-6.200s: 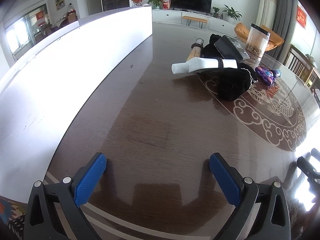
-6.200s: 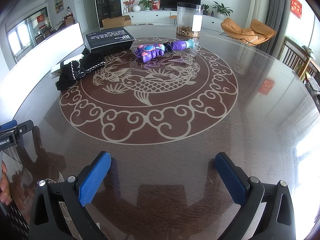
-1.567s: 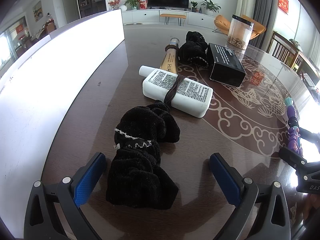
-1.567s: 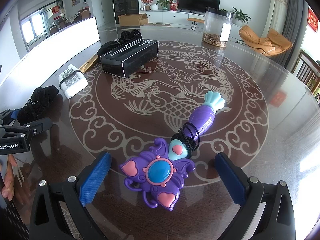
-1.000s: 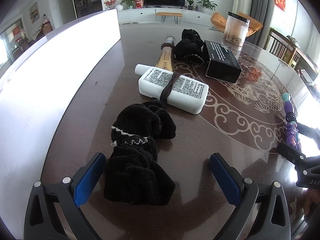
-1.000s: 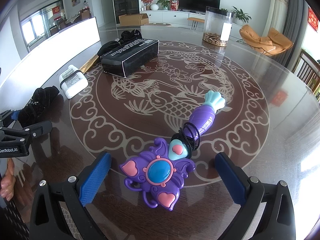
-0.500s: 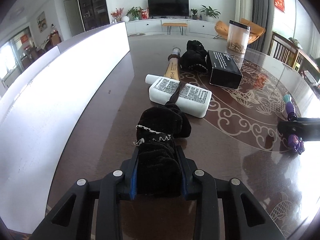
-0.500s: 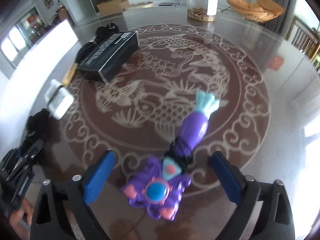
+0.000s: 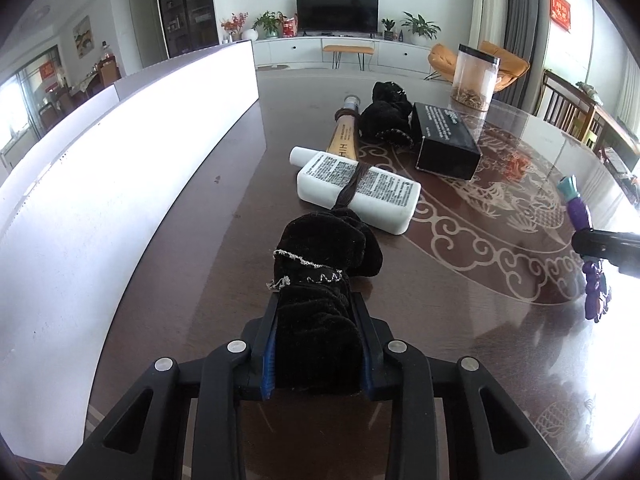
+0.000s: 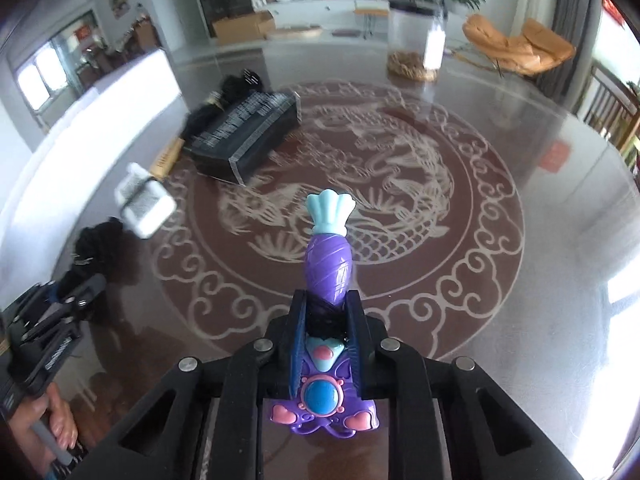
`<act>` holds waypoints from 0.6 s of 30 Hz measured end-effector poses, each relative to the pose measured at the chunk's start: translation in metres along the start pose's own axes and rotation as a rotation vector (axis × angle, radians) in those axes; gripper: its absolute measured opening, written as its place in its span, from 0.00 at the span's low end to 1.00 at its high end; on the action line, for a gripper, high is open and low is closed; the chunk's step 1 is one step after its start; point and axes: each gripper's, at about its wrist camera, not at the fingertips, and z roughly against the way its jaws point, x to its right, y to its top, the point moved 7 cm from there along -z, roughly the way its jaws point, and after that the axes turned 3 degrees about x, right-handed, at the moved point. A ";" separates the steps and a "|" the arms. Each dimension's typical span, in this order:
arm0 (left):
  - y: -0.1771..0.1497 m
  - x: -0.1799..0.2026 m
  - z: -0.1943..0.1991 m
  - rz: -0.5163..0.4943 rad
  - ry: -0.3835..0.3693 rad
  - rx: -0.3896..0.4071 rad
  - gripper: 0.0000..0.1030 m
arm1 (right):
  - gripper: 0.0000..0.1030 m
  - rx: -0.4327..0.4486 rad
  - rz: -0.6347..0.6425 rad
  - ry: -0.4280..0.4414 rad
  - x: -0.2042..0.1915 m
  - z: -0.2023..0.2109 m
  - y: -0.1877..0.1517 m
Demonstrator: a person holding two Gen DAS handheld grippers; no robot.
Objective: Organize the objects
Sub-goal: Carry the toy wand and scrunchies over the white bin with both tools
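My left gripper (image 9: 316,300) is shut on the near end of a black velvet scrunchie (image 9: 324,248) with white stitched trim. Its far end rests on the dark table (image 9: 460,340). In the right wrist view a purple butterfly toy wand (image 10: 328,260) with a teal tail sits between the jaws of my right gripper (image 10: 326,300). They are closing on its narrow neck, where a black hair tie (image 10: 324,316) is wound. The pads press on the neck, and the wand points away from me, above the table. From the left wrist view the wand (image 9: 578,208) shows at the far right.
A white bottle (image 9: 360,188) with a brown band lies beyond the scrunchie. Behind it are a tan tube (image 9: 344,136), another black scrunchie (image 9: 386,114), a black box (image 9: 444,144) and a clear jar (image 9: 474,80). A white panel (image 9: 100,200) runs along the table's left side.
Both grippers went from wide open to closed: the left on the black scrunchie, the right on the wand's neck. The right gripper has risen slightly with the wand.
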 end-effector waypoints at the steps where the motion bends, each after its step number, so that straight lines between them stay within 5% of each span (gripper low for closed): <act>1: 0.001 0.000 0.004 0.005 -0.008 0.013 0.30 | 0.18 0.022 0.007 0.012 -0.003 0.009 0.000; 9: 0.012 -0.017 0.080 0.120 -0.087 0.167 0.30 | 0.18 0.206 0.061 0.130 -0.048 0.077 0.034; 14: 0.045 -0.083 0.128 0.252 -0.082 0.242 0.30 | 0.19 0.283 0.138 0.270 -0.121 0.105 0.080; 18: 0.065 -0.163 0.137 0.338 0.014 0.249 0.30 | 0.18 0.306 0.215 0.413 -0.215 0.111 0.114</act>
